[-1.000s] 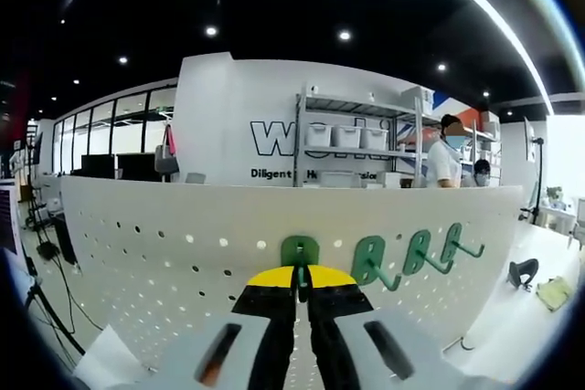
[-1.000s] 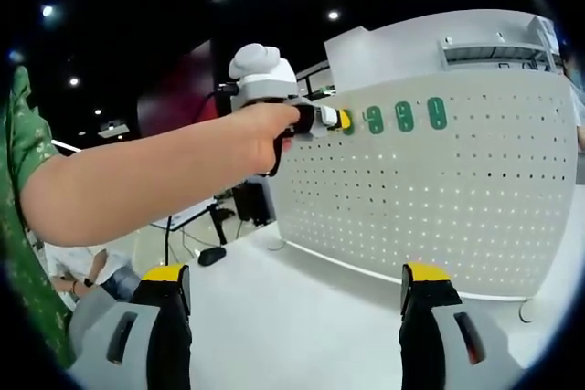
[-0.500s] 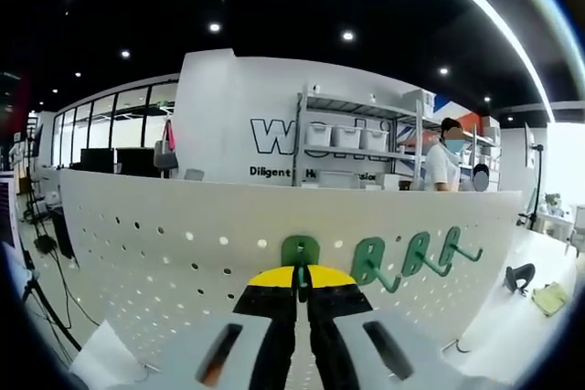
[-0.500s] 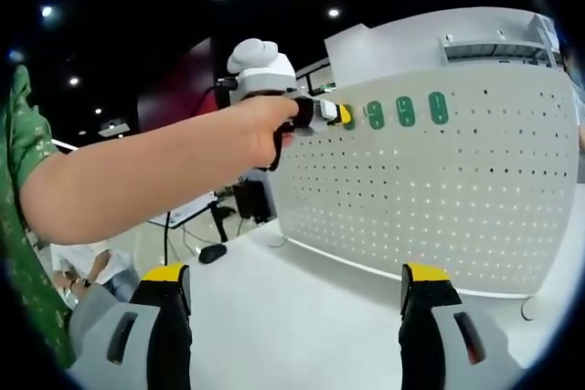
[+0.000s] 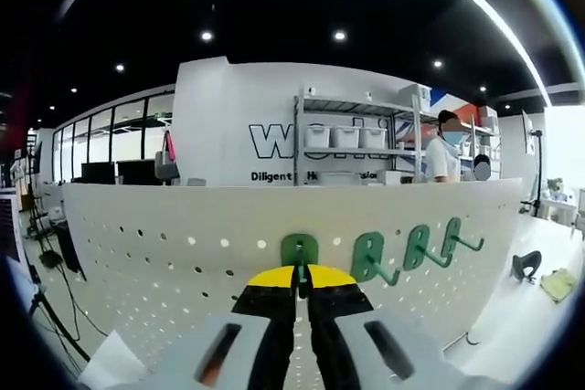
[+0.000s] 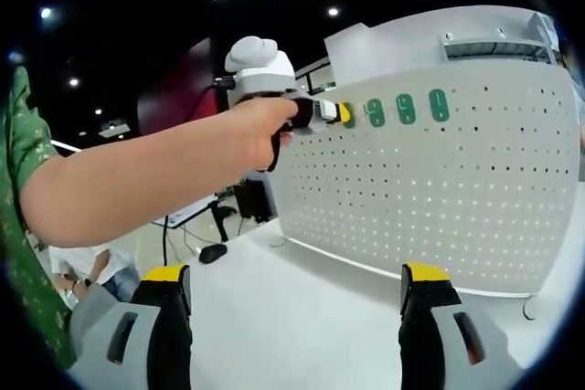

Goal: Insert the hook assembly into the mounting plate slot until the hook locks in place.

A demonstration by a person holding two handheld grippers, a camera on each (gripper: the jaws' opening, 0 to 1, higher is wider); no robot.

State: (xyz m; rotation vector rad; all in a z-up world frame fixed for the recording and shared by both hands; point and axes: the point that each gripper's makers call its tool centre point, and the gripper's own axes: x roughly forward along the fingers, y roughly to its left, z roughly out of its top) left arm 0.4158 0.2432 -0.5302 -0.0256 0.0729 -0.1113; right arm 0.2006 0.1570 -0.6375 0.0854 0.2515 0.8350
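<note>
Green hook [image 5: 299, 250] pinched in left gripper [image 5: 301, 273] jaws against pegboard [image 5: 137, 244]; right gripper [image 6: 294, 291] jaws wide apart.

My left gripper view faces the white perforated metal mounting plate [image 5: 183, 226] at close range; my right gripper view, farther back, sees that plate [image 6: 457, 189] obliquely.
</note>
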